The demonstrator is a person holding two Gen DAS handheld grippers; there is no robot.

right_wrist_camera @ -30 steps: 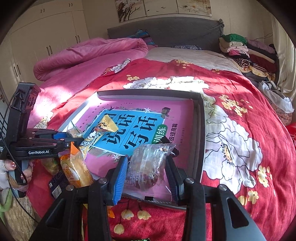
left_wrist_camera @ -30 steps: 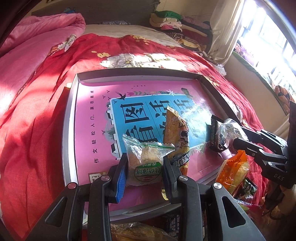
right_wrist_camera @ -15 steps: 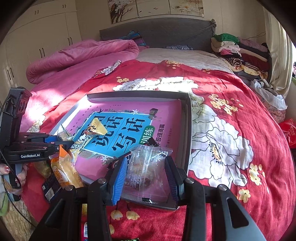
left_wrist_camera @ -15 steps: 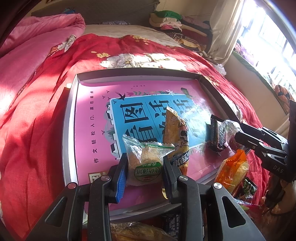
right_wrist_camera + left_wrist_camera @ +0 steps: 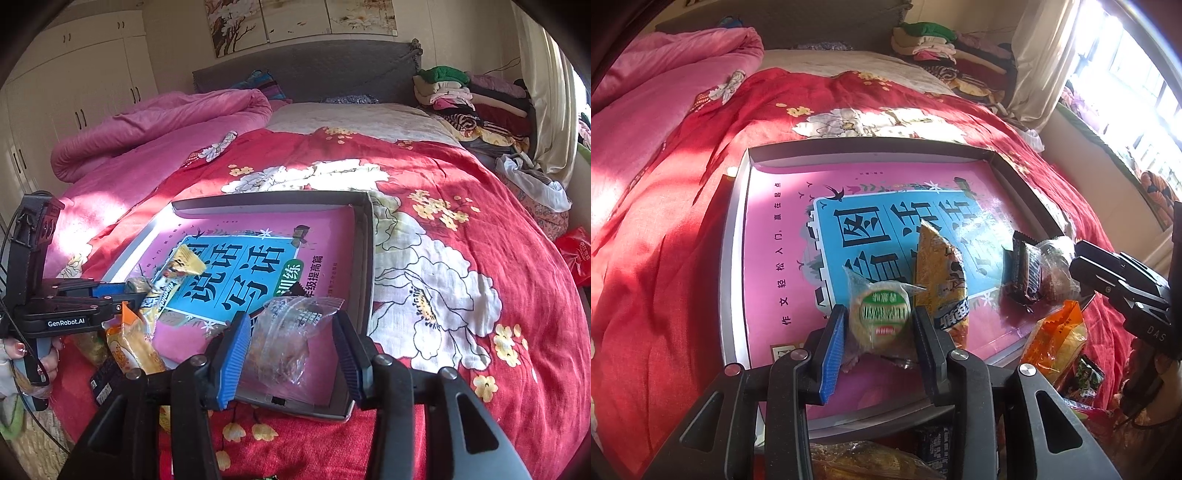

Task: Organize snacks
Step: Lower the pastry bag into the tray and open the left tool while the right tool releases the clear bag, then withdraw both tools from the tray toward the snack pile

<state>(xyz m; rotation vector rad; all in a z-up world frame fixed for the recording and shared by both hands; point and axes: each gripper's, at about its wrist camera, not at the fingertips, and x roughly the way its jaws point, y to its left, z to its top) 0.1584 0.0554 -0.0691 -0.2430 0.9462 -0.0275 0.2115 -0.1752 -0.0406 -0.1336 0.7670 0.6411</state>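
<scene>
Our left gripper (image 5: 879, 332) points steeply downward, its two black arms rising from the bottom edge of its own camera view, blue ribbed pad at nine o'clock, dark pad at three o'clock. Its jaws are opening, with a wrapped snack between the pads. From the right camera we see this same gripper at nine o'clock, carried by our left hand (image 5: 22, 354), whose fingers wrap the grey handle. Our right gripper (image 5: 291, 347) also tilts downward, its jaws opening around a clear packet, and a gap shows at the three o'clock pad. In the left camera it reaches in from three o'clock.
</scene>
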